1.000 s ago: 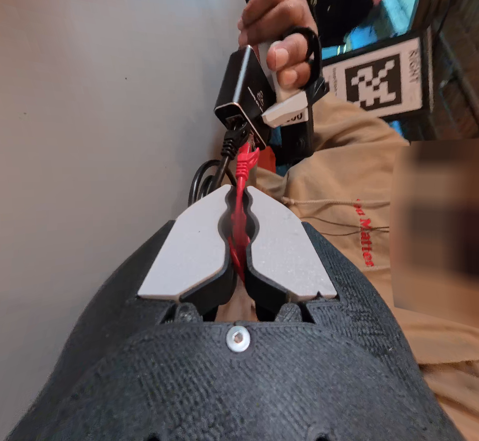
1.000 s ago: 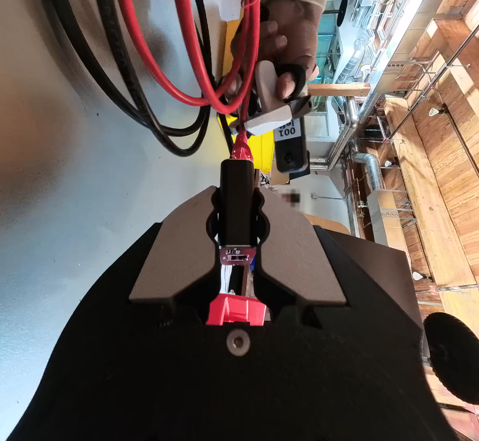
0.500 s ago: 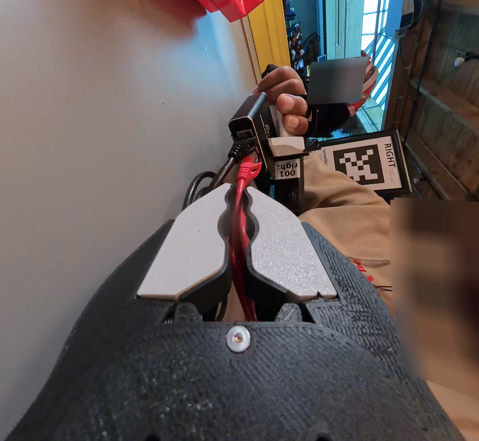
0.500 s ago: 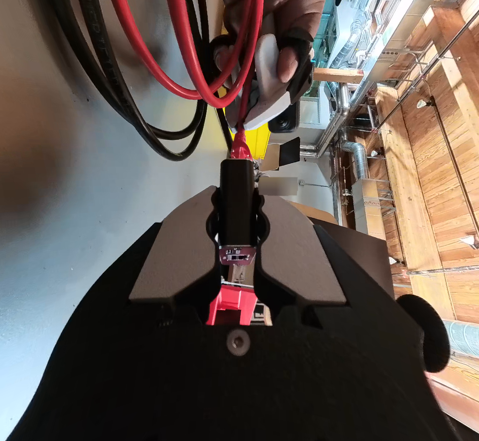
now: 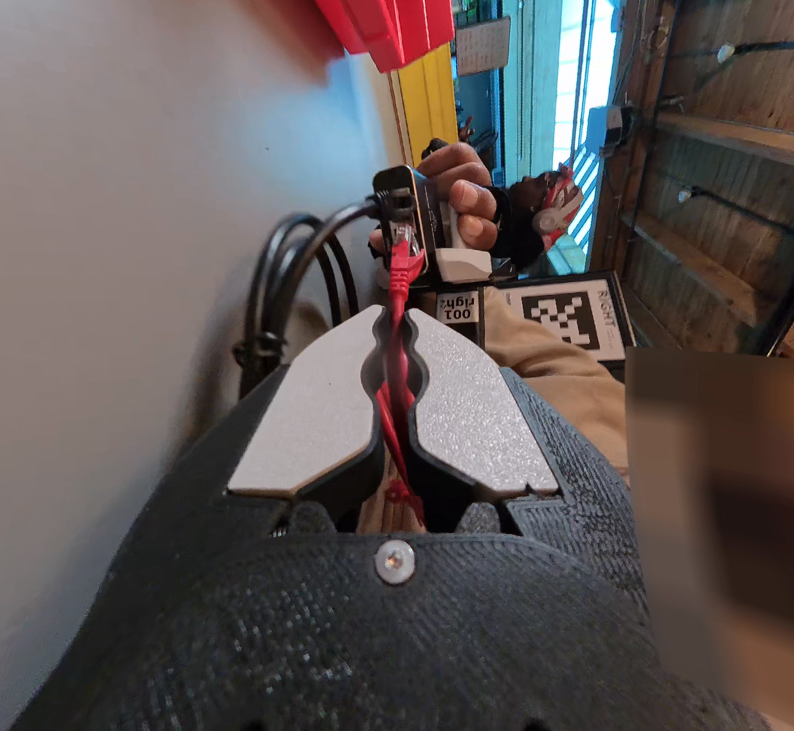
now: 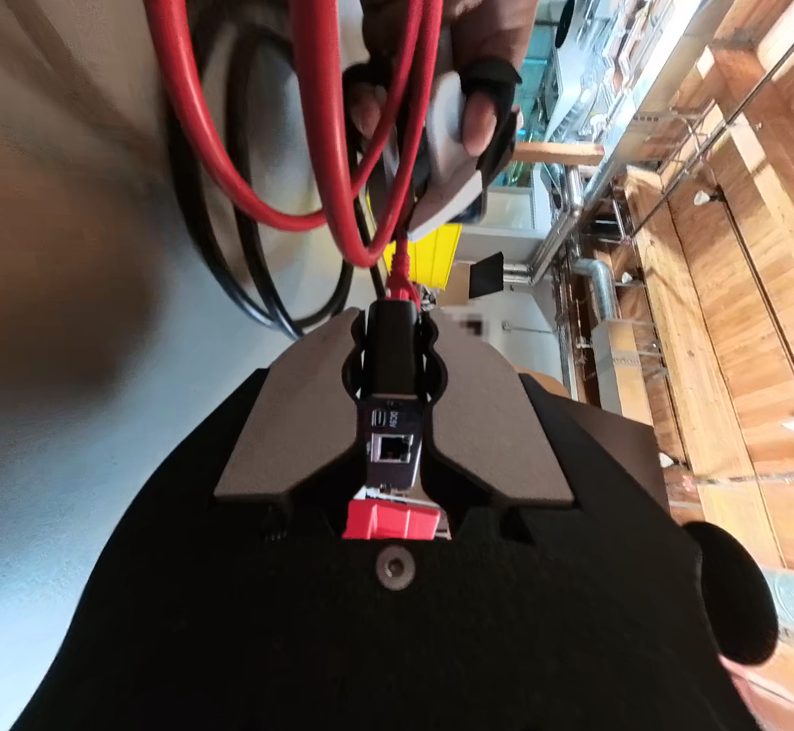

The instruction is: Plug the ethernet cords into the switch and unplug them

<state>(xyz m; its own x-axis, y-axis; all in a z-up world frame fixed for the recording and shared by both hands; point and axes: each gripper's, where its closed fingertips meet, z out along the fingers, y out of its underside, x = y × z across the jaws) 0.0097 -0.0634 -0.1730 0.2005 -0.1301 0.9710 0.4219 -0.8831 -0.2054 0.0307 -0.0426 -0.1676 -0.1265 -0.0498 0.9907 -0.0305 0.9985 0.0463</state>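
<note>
My left gripper (image 5: 395,315) is shut on the red ethernet cord (image 5: 397,349), which runs out between the fingers. The cord's red plug (image 5: 401,268) has its clear tip at a port on the black switch (image 5: 404,203); I cannot tell how deep it sits. A black cord (image 5: 343,212) is plugged in beside it. My right gripper (image 6: 393,315) is shut on the switch (image 6: 391,358), held off the table. The switch's near end shows an empty port (image 6: 393,448). The red plug (image 6: 399,285) sits at its far end. The left gripper, in a hand (image 6: 447,160), is close ahead.
The grey tabletop (image 5: 129,195) fills the left side of both views. Coils of black cord (image 5: 296,281) and loops of red cord (image 6: 309,109) hang near it. Red bins (image 5: 386,1) and a yellow bin (image 5: 429,100) stand beyond. A marker board (image 5: 558,319) and a beige sleeve (image 5: 550,362) are at the right. The grippers' ends are close to 4 centimeters from one another.
Both grippers have swung round while keeping their hold. The switch has tipped so its near end port now shows in the right wrist view. The left gripper has come closer to the switch.
</note>
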